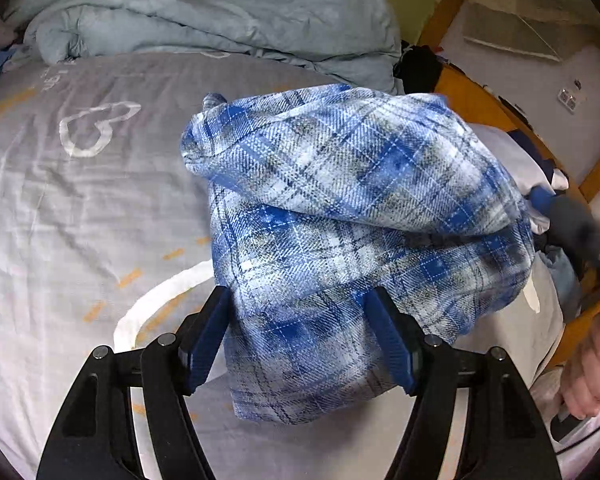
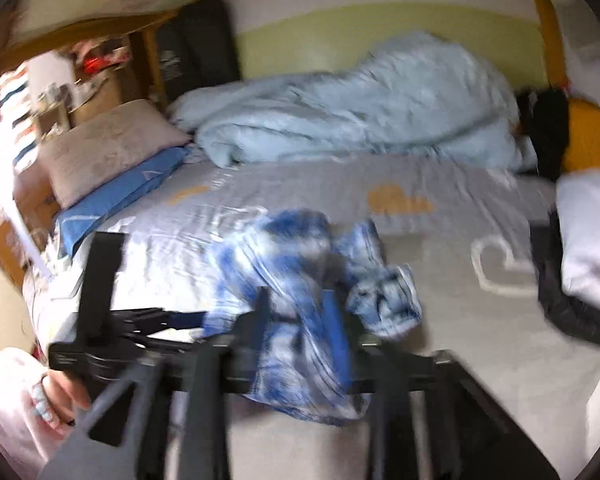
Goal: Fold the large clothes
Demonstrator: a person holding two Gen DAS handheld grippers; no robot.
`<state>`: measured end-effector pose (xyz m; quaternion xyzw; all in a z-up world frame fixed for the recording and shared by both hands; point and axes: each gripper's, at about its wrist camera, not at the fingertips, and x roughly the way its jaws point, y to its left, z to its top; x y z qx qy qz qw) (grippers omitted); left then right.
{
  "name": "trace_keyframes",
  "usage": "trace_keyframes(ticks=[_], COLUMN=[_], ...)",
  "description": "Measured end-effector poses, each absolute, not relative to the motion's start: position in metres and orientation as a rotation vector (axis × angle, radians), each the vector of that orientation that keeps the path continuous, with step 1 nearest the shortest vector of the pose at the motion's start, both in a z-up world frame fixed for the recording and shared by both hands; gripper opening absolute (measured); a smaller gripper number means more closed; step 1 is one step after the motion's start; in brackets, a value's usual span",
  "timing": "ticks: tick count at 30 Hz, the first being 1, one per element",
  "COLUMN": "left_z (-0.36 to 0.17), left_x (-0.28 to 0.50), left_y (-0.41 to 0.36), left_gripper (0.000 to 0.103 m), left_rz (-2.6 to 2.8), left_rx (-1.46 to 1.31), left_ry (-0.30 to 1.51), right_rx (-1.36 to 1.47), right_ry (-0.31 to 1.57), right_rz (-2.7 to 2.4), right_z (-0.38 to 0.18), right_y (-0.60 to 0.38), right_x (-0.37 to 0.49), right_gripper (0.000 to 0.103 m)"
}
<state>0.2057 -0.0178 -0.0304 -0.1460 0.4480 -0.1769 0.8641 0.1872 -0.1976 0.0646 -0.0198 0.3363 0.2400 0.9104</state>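
A blue, white and grey plaid shirt (image 1: 340, 208) lies bunched in a heap on the grey bedsheet (image 1: 80, 208). My left gripper (image 1: 300, 332) stands open, its blue-padded fingers (image 1: 208, 340) wide on either side of the shirt's near end. The cloth runs under and past the right-hand finger. In the right wrist view, which is blurred, the shirt (image 2: 300, 264) fills the gap between the fingers of my right gripper (image 2: 298, 320) and drapes over its crossbar. I cannot make out whether the pads press on it.
A pale blue duvet (image 1: 204, 20) is piled along the far side of the bed. A beige pillow (image 2: 108, 144) sits on a blue one at the left. White and dark folded items (image 2: 588, 240) lie at the right. A hand (image 1: 592, 376) is at the right edge, by the wooden bed frame (image 1: 476, 100).
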Motion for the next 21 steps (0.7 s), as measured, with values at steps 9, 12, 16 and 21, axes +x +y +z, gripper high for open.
trace_keyframes(ticks=[9,12,16,21], left_z=[-0.033,-0.034,-0.034,-0.034], left_x=[0.194,0.191,0.190,0.188], left_y=[-0.031,-0.028,-0.028,-0.030], left_gripper=[0.068,0.068,0.069,0.070], left_rz=[-0.385,-0.394,-0.393,-0.396], left_rx=[-0.258,-0.273,-0.270,-0.268], left_ry=[0.893,0.882,0.876,0.862], right_rx=[-0.194,-0.280,-0.341,-0.086], right_ry=[0.723,0.745,0.741,0.651], right_rz=[0.522,0.555,0.453,0.354], right_z=[0.060,0.048,0.035,0.059], right_y=[-0.148,-0.130,-0.124,-0.173], right_x=[0.215,0.223,0.237,0.250], right_gripper=[0.043,0.043,0.008,0.004])
